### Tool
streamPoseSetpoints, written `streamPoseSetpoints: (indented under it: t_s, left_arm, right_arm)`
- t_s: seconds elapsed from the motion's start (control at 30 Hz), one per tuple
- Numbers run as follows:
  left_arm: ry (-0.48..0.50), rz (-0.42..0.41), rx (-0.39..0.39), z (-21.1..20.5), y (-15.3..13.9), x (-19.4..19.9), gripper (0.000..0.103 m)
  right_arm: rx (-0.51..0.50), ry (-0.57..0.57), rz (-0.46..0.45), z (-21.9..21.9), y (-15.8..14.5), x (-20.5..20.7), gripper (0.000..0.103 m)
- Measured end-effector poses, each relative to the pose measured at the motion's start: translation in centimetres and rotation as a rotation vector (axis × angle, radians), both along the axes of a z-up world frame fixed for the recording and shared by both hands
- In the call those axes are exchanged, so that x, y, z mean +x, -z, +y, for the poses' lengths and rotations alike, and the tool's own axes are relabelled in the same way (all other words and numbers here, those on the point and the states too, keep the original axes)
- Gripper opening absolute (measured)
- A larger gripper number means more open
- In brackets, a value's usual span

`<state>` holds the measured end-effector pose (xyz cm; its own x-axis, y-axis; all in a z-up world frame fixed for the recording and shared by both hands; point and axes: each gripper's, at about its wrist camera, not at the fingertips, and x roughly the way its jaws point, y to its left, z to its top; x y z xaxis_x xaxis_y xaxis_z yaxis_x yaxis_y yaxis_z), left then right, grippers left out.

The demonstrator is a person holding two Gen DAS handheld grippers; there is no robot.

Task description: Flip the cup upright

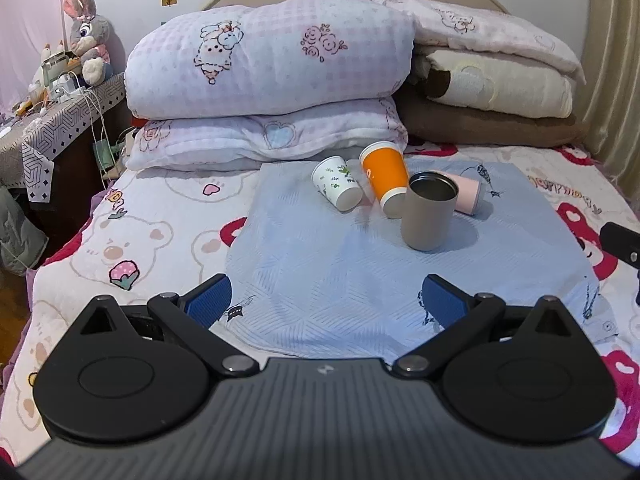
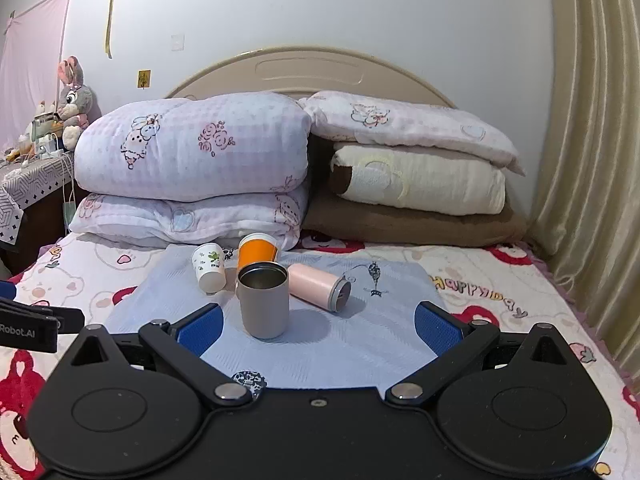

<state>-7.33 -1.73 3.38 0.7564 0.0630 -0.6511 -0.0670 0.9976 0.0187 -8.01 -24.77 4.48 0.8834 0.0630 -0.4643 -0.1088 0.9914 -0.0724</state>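
Both of your grippers hang low over the near end of the bed, and neither holds anything. Your left gripper [image 1: 326,300] has its blue-padded jaws spread wide apart, with only the light blue cloth [image 1: 320,280] showing between them. Your right gripper [image 2: 318,326] is spread just as wide; the grey cup [image 2: 264,300] sits in the gap toward the left pad, untouched by either one.

That grey cup [image 1: 430,210] stands upright on the cloth, open mouth up, with a dark metal lining inside. From it, three more cups lie tipped over. At about 10 o'clock in the left wrist view, the white paper cup with green leaf print [image 1: 336,184] lies on its side, its mouth pointing toward you. Just behind the grey cup at 11 o'clock, the orange paper cup [image 1: 386,178] is also down, its white-rimmed end toward you and close against the grey cup's side. At 2 o'clock, the pink cup [image 1: 466,194] lies on its side, partly hidden behind the grey one; in the right wrist view the pink cup [image 2: 320,286] shows a grey end facing right and toward you.

Beyond the cups, at 12 o'clock, folded pink-checked quilts [image 1: 268,80] are stacked against the headboard [image 2: 308,72], with cream and brown blankets [image 2: 416,196] piled to their right. At 10 o'clock, a plush rabbit [image 1: 88,36] sits on a cluttered side table [image 1: 52,120].
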Motion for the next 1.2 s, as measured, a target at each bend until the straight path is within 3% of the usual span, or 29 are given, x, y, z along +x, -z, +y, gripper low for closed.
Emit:
streamPoseSetpoints:
  t_s: [0.3,1.2]
  left_arm:
    - [0.012,0.014,0.017,-0.5,0.1,-0.4,0.103]
    - [-0.002,-0.013,0.063,-0.8,0.2,-0.3,0.103]
  right_arm:
    - [0.004,-0.018,-0.031,0.5,-0.3,-0.9,0.103]
    - [0.014,0.009,0.009,-0.3,0.5,-0.1,0.103]
